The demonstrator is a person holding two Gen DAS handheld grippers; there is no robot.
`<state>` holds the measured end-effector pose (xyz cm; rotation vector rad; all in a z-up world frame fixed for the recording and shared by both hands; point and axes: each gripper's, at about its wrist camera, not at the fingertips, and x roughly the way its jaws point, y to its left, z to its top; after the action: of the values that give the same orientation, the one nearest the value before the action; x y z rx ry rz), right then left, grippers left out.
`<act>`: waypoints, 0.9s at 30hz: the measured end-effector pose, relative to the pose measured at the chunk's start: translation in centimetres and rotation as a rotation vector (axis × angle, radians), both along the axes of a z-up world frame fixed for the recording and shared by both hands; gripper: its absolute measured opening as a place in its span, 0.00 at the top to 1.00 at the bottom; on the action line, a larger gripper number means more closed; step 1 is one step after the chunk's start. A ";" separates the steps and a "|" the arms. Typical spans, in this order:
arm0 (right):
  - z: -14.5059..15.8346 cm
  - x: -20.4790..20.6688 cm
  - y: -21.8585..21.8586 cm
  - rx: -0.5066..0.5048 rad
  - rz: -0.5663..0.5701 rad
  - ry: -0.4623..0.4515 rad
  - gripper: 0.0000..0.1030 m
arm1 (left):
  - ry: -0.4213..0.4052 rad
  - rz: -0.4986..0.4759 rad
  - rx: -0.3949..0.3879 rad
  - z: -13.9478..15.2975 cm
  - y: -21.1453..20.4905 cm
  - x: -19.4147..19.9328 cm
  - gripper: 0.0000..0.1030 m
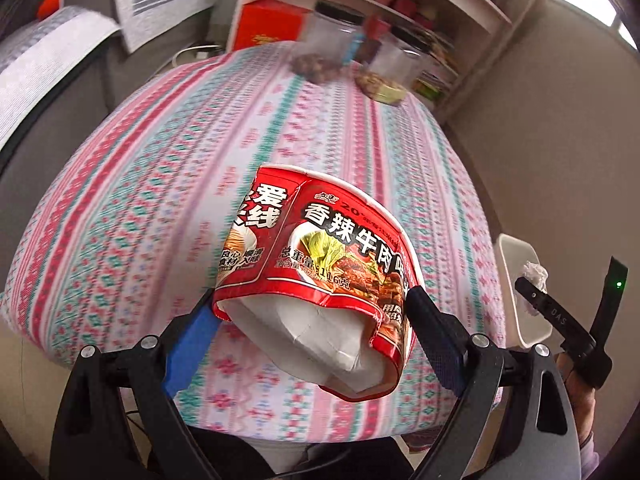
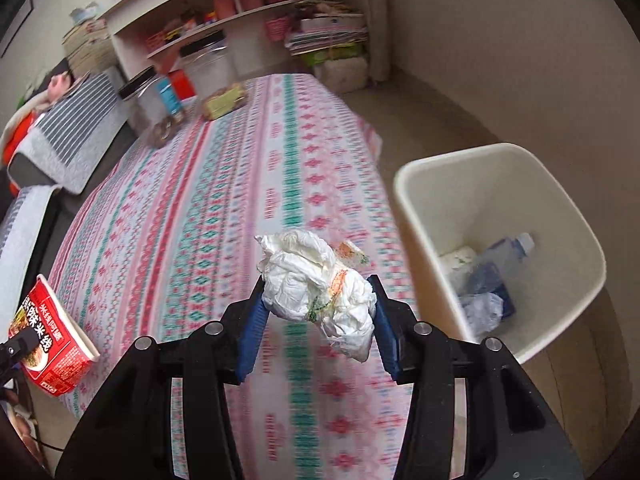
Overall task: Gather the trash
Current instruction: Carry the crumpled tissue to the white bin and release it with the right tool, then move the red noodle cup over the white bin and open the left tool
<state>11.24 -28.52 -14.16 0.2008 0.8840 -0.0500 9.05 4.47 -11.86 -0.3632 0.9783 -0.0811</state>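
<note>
**Both tools loaded up, bin sitting off the table's right edge**

The left tool (image 1: pixel 316 308) is clamped on a red instant noodle bowl (image 1: pixel 320 256), pinched between its blue pads and held up over the patterned tablecloth (image 1: pixel 160 184). The bowl's pretty beat up: rim dented in, red printed sleeve torn along the bottom edge so the white cup underneath sticks out. Big Chinese lettering and a food photo on the side. It's tilted, base toward the camera. From the right wrist view you can see the same bowl down at the left edge, hanging over the table's near corner.

The right tool (image 2: pixel 318 304) is gripping a crumpled white wrapper wad (image 2: pixel 320 292) with a bit of orange and green print on it, squeezed between both pads, above the table near its right edge.

The cream trash bin (image 2: pixel 500 160) stands on the floor just beside the table's right side, open top. Inside there's already a clear plastic bottle (image 2: pixel 508 252), something dark blue and some crumpled pale plastic.

At the far end of the table: two clear jars with black lids (image 2: pixel 138 80), a yellowish packet (image 2: pixel 224 104), plus some brownish snacks I can't make out (blurry). Shelving (image 2: pixel 240 12) stuffed with boxes is behind that, and striped cushions (image 2: pixel 68 120) on the left.
</note>
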 end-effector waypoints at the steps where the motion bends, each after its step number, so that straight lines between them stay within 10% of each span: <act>1: 0.1 -0.1 -1.1 -0.004 -0.020 -0.005 0.55 | -0.001 -0.012 0.004 0.1 -0.7 0.2 0.13; 14: 0.0 1.4 -13.2 -0.066 -0.245 -0.008 0.53 | -0.020 -0.201 0.049 1.3 -11.4 3.2 0.13; 21: 0.5 0.8 -18.1 -0.065 -0.364 -0.038 0.25 | -0.071 -0.349 0.049 3.4 -20.1 5.9 0.13; 27: -0.1 -2.0 -20.9 -0.067 -0.449 -0.038 0.20 | -0.090 -0.455 0.039 4.0 -27.0 7.9 0.13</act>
<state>9.28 -49.46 -14.23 0.3337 0.7847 -0.4910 16.91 -22.52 -7.83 -0.0945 0.9573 -0.4868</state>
